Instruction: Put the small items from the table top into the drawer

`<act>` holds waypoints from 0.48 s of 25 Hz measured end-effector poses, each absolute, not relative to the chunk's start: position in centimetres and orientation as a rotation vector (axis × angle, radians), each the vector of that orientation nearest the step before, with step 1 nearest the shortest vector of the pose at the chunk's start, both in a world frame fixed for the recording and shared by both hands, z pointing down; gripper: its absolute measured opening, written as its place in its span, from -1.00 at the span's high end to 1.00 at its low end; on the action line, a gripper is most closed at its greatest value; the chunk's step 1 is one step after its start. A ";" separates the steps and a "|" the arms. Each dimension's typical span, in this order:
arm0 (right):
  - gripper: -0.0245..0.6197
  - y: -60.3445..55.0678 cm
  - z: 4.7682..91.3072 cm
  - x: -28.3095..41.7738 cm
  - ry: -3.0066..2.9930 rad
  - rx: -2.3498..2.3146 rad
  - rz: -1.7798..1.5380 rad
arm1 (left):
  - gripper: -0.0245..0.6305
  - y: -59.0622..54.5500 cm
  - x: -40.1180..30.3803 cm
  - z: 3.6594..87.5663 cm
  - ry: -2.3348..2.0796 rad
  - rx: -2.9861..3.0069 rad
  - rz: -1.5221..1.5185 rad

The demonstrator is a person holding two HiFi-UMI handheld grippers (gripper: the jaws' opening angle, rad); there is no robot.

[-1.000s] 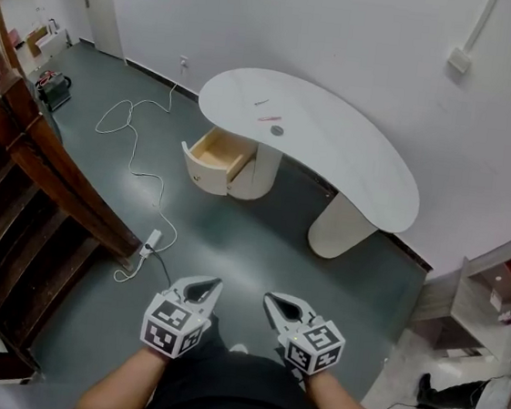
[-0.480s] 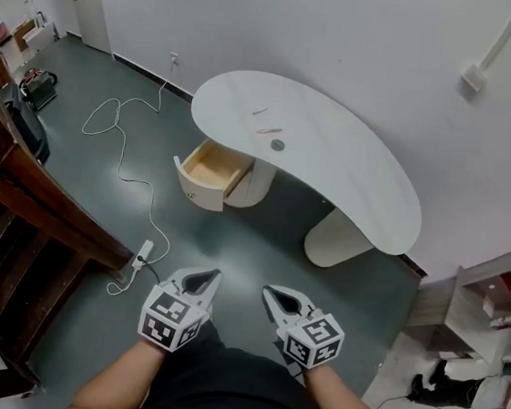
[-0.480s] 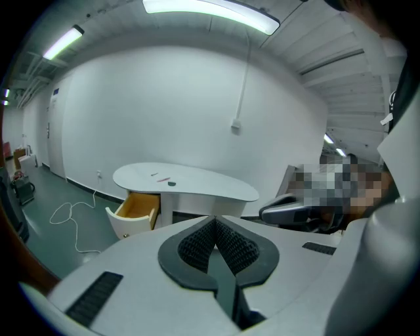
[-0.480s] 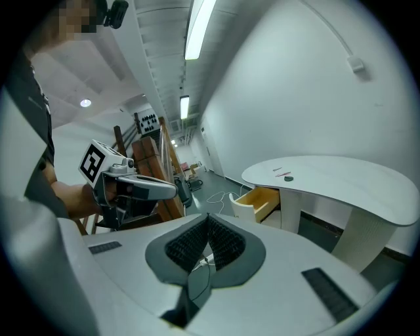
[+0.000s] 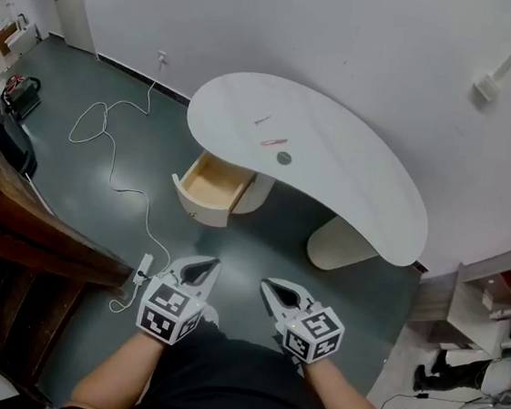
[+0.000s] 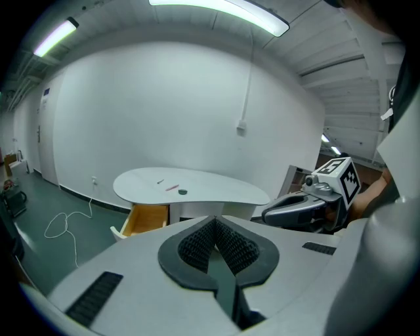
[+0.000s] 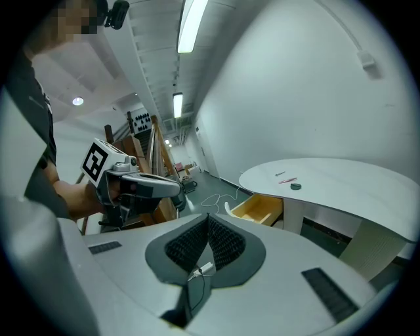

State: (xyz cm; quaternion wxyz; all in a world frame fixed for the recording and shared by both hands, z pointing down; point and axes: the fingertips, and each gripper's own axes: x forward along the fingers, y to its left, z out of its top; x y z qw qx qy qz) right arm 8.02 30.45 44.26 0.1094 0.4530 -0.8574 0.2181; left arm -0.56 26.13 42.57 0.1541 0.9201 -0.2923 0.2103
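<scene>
Three small items (image 5: 274,142) on table (image 5: 356,169); drawer (image 5: 210,183) open.

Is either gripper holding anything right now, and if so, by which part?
Nothing is held: the left gripper and the right gripper are both shut and empty, well short of the table.

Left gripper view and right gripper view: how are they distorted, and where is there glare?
Left gripper view: the fisheye bends the wall, the corners go black, and the ceiling lamp is blown out. Right gripper view: the same bending, and the lamp strip glares. Head view: even light, and the table is sharp.
</scene>
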 end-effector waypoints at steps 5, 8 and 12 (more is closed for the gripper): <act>0.93 26.8 44.5 7.1 -2.490 1.361 0.627 | 0.88 22.3 -1.9 43.1 -0.812 2.646 0.597; 0.93 25.1 44.4 6.4 -2.479 1.373 0.630 | 0.88 20.8 -2.4 43.1 -0.789 2.651 0.595; 0.93 23.4 44.4 5.5 -2.472 1.356 0.628 | 0.88 19.0 -3.1 43.7 -0.774 2.641 0.605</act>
